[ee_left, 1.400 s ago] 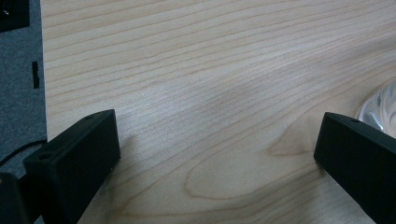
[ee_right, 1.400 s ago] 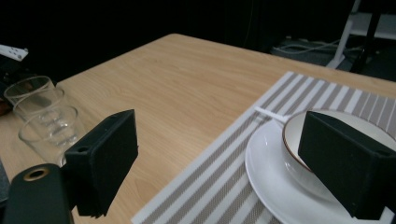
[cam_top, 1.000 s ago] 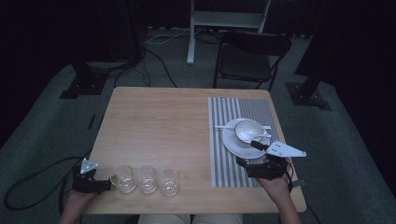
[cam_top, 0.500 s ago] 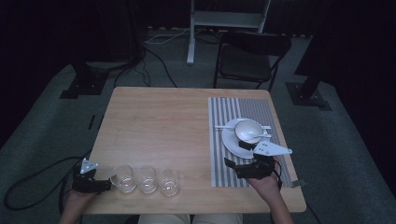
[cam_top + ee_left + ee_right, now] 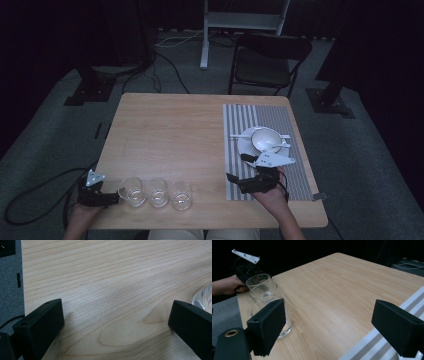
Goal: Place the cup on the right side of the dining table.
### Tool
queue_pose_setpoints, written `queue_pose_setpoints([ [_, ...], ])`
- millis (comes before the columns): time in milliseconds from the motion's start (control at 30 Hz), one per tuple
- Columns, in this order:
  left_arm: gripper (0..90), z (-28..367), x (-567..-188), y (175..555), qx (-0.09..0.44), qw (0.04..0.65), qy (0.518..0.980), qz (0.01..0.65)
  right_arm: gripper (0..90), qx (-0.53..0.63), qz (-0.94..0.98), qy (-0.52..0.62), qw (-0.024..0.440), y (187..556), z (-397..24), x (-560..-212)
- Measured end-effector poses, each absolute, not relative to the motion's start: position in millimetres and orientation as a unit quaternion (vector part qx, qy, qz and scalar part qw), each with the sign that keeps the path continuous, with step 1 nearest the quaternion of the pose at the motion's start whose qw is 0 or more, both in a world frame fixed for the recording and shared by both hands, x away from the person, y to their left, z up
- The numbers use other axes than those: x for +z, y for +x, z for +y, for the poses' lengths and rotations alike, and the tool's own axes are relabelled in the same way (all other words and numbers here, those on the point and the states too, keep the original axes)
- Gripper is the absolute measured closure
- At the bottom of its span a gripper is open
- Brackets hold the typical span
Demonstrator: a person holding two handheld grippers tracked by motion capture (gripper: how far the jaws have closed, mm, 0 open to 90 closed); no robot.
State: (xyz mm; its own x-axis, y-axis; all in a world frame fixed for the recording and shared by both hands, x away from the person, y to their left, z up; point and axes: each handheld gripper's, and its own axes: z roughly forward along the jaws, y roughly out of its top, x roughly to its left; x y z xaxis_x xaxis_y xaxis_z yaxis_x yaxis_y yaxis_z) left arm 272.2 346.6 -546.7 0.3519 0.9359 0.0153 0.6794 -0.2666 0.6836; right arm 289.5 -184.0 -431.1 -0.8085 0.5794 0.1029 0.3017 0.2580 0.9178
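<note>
Three clear glasses stand in a row near the table's front edge: the left glass, the middle glass and the right glass. My left gripper lies at the front left corner, open, its jaws pointing at the left glass. In the left gripper view, bare wood lies between the wide jaws of the left gripper, and the glass's base is beside the right jaw. My right gripper is open at the placemat's left edge, facing the glasses. In the right gripper view, the right gripper holds nothing, and the nearest glass sits partly behind its left jaw.
A striped placemat covers the table's right side. On it stand a white plate, a white bowl and a spoon. A black chair stands beyond the far edge. Cables run over the floor at the left.
My right gripper has moved left off the placemat's middle and turned to face the glasses. The left gripper and the glasses have stayed put.
</note>
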Motion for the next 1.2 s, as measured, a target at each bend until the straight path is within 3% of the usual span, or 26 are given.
queue_pose_setpoints([
  [1200, 0.6, 347, -547, 272, 0.214, 0.299, 0.768, 0.525, 11.5, 0.495, 0.845, 0.201, 0.002, 286, -88, -481],
])
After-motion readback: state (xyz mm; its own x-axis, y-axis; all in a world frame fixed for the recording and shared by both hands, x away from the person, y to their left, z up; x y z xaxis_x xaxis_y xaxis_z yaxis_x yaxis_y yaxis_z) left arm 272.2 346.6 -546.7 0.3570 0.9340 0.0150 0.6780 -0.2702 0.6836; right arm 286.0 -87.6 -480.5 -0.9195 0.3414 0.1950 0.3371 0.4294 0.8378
